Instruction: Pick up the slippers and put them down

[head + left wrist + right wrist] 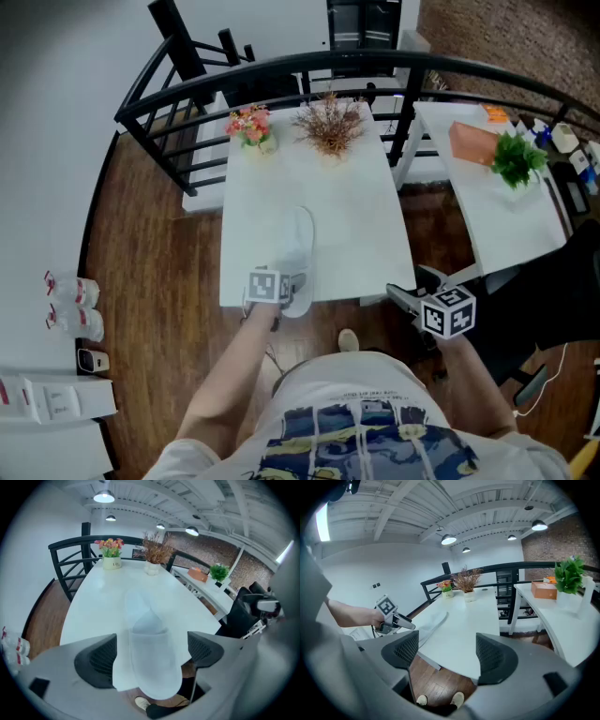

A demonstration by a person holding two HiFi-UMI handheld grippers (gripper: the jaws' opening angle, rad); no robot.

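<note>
Left gripper, fingers apart, around white slipper on table.

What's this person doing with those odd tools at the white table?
A person stands at a white table with a handheld gripper in each hand. The left gripper is at the table's near edge, its jaws open on either side of a white slipper that overhangs that edge. The right gripper is open and empty, held off the table's near right corner.
</note>
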